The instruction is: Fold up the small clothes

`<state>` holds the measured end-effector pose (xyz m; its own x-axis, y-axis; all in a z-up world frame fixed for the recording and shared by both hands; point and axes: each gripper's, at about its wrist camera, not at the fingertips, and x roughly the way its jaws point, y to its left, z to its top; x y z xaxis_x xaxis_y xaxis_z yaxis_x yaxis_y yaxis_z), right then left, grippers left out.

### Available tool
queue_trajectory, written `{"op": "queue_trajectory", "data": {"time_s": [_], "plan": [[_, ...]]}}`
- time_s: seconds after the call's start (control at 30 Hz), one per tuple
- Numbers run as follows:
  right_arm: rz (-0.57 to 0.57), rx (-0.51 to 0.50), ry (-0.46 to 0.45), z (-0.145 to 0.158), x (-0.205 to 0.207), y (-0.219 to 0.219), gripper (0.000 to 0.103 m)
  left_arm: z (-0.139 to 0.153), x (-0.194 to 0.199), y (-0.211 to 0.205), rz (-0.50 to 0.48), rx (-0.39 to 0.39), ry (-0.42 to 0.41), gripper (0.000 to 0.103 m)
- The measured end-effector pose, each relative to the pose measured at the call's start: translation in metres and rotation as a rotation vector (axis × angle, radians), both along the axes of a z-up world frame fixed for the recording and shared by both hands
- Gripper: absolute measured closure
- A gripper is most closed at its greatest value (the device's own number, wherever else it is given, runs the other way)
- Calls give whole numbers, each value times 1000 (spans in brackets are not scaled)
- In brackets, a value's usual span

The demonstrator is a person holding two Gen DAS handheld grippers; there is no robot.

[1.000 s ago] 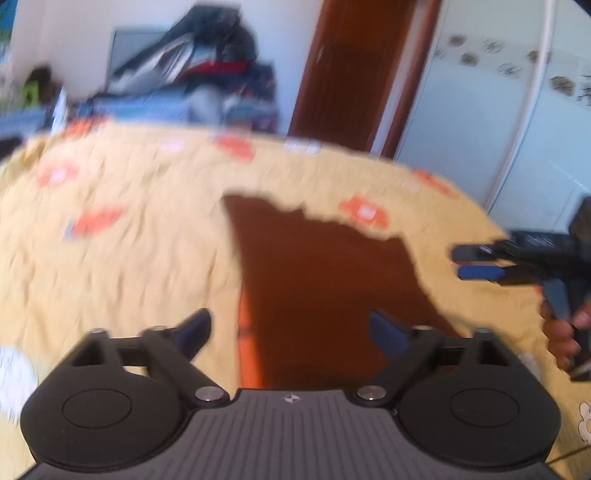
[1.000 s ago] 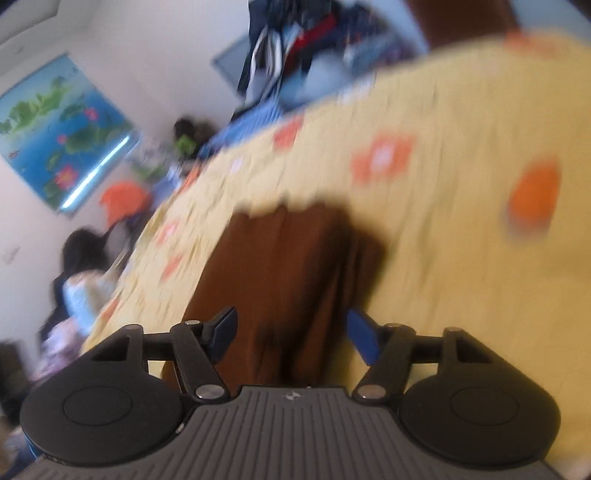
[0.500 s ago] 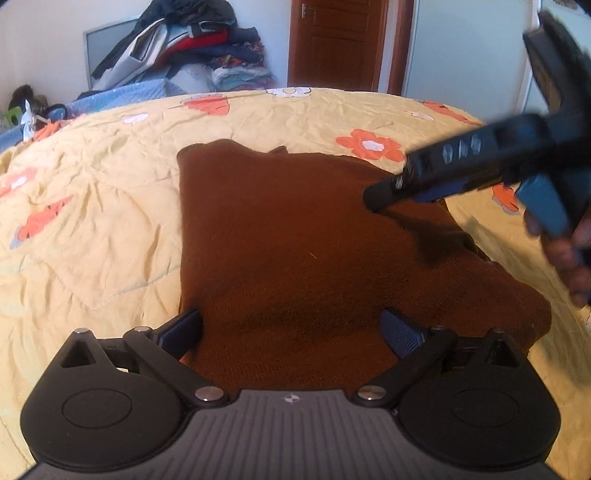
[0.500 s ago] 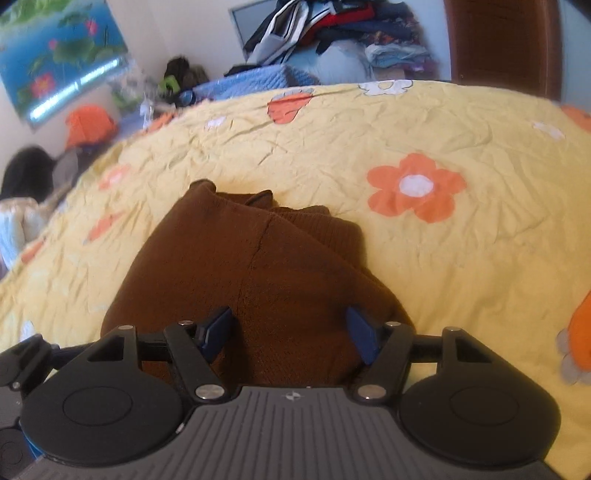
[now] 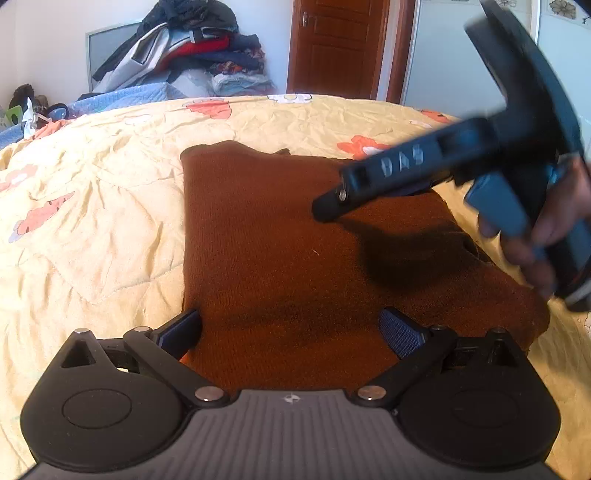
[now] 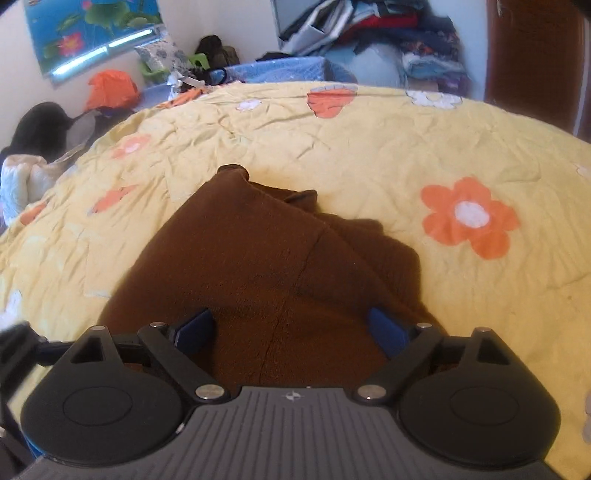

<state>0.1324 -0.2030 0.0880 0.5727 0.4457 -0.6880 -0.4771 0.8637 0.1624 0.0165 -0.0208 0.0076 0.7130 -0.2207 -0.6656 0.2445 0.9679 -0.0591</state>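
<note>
The sweater (image 5: 280,258) lies flat on the bedspread (image 5: 92,229), directly ahead of the left gripper (image 5: 290,328), its near edge between that gripper's spread fingers. The right gripper (image 5: 332,206) hangs over the sweater's right part, ahead and to the right. Behind the bed, ahead-left, a clothes pile (image 5: 192,55) sits; a door (image 5: 334,44) stands ahead-right. From the right gripper (image 6: 291,328), a poster (image 6: 92,29) hangs far left.
</note>
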Motion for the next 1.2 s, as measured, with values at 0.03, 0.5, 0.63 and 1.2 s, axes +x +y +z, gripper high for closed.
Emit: {"op": "queue_trajectory", "data": {"time_s": [0.03, 0.5, 0.63, 1.2], "plan": [[-13, -12, 15, 7, 1, 2, 16, 0, -1, 0, 0, 0, -5, 0], [78, -75, 28, -4, 43, 83, 0, 2, -7, 7, -14, -13, -15, 0], [31, 6, 45, 20, 28, 58, 12, 26, -3, 28, -13, -46, -56, 0], [-175, 408, 77, -12, 18, -59, 0, 9, 157, -8, -55, 60, 76, 0]]}}
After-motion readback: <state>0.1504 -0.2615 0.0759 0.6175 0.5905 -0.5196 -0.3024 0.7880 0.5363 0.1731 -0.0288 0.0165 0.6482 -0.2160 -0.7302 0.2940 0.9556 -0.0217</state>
